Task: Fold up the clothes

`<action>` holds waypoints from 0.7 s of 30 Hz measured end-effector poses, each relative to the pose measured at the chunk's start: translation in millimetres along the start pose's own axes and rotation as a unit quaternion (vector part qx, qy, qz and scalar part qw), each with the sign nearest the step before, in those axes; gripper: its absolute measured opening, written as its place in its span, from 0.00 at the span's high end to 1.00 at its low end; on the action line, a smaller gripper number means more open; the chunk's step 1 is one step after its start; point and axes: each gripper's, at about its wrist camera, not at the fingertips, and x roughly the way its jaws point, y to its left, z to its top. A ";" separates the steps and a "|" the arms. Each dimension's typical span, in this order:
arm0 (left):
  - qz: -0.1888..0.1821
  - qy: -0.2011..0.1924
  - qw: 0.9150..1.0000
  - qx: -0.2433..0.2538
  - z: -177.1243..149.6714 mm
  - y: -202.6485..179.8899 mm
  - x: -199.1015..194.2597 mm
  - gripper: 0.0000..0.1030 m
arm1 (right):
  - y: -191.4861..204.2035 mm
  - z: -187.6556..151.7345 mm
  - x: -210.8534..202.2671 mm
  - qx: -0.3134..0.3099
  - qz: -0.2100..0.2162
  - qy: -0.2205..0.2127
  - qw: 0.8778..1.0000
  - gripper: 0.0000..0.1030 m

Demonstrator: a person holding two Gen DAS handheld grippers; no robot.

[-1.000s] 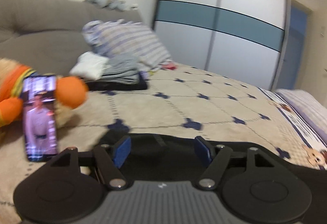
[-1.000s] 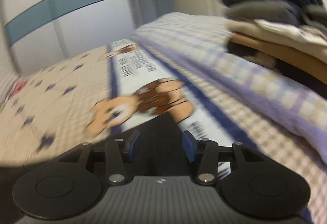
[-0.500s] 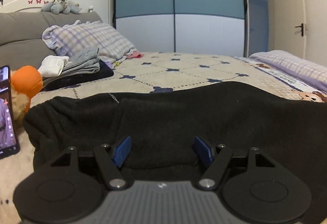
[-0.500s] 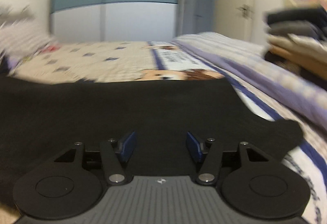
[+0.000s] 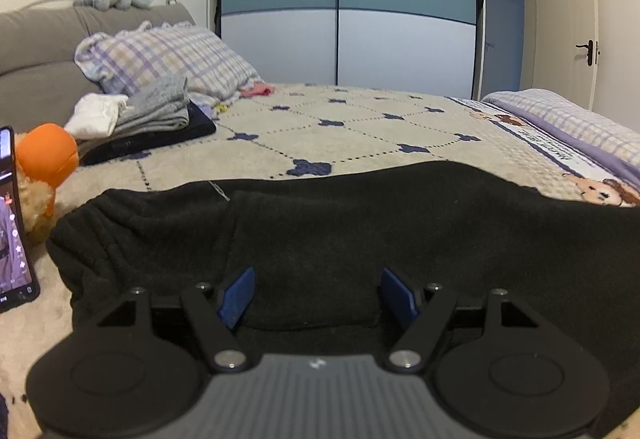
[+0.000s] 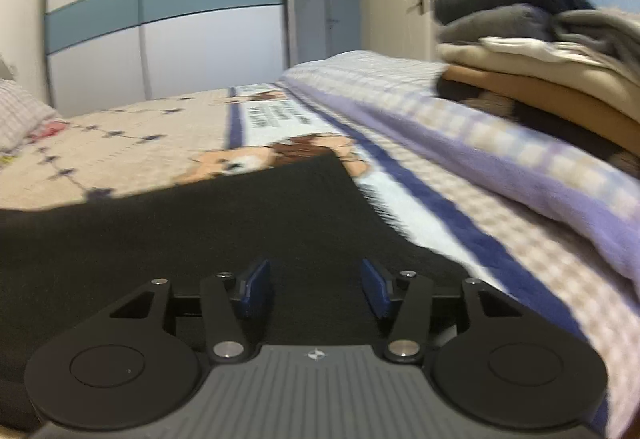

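Left hand-held gripper [image 5: 316, 293]: jaws spread wide, nothing between the blue pads [image 5: 237, 295]; it sits low over the near edge of the black garment, and whether the pads touch the cloth cannot be told.
Right hand-held gripper [image 6: 316, 289]: jaws also wide apart and empty, blue pads [image 6: 256, 289] over the right end of the same garment; contact with the cloth is not clear.
Black garment [image 5: 360, 231]: lies spread across the near part of the bed, running from left to right under both hand-held grippers; its left end is bunched and ribbed, and its right end shows a straight edge and a corner in the right wrist view [image 6: 200, 223].
Phone [image 5: 12, 219]: stands at the far left edge of the left wrist view, screen lit, just beside the garment's left end.
Plush toy [image 5: 44, 167]: orange and tan, right behind the phone.
Bed [image 5: 360, 135]: beige cover with dark blue cross marks and a bear print near the right side.
Purple checked blanket [image 6: 500, 151]: lies along the right side of the bed, beyond the garment.
Folded pile on the left [image 5: 156, 115]: grey, white and dark pieces stacked near the pillow, well apart from the garment.
Pillow [image 5: 168, 59]: purple plaid, leaning against the grey headboard [image 5: 36, 51].
Stack on the right [image 6: 540, 51]: dark, grey, cream and tan folded pieces resting on the blanket.
Wardrobe [image 5: 344, 7]: white doors with a teal band, behind the bed.
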 end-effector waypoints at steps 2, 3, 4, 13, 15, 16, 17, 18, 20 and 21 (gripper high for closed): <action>-0.011 0.012 1.000 -0.011 7.6 0.5 -0.1 0.30 | 9.3 8.6 3.0 0.007 0.029 0.008 1.000 0.48; -0.017 0.015 1.000 -0.016 11.0 0.7 0.4 0.30 | 14.0 12.9 4.5 0.010 0.043 0.011 0.999 0.48; -0.025 0.018 0.999 -0.023 15.3 0.7 1.0 0.29 | 19.4 17.4 6.6 0.010 0.059 0.015 0.998 0.48; -0.075 0.033 0.996 -0.032 56.5 -14.3 18.8 0.23 | 81.1 44.0 34.8 -0.016 0.133 0.033 0.990 0.48; -0.090 0.032 0.995 -0.029 64.4 -18.8 27.2 0.22 | 94.5 48.4 39.7 -0.018 0.151 0.040 0.988 0.47; -0.097 0.031 0.994 -0.027 67.3 -21.1 31.5 0.21 | 100.4 50.1 41.9 -0.018 0.159 0.046 0.986 0.47; -0.102 0.029 0.994 -0.023 68.2 -23.5 35.6 0.20 | 107.0 51.4 44.6 -0.018 0.169 0.054 0.984 0.47; -0.106 0.027 0.994 -0.017 67.5 -25.9 40.7 0.20 | 113.5 52.7 47.2 -0.018 0.180 0.062 0.982 0.47; -0.112 0.024 0.993 -0.006 64.7 -29.1 49.3 0.20 | 128.4 55.4 53.3 -0.026 0.200 0.078 0.976 0.47; -0.117 0.022 0.993 -0.001 60.7 -30.4 53.0 0.20 | 136.6 56.8 56.4 -0.032 0.211 0.085 0.973 0.47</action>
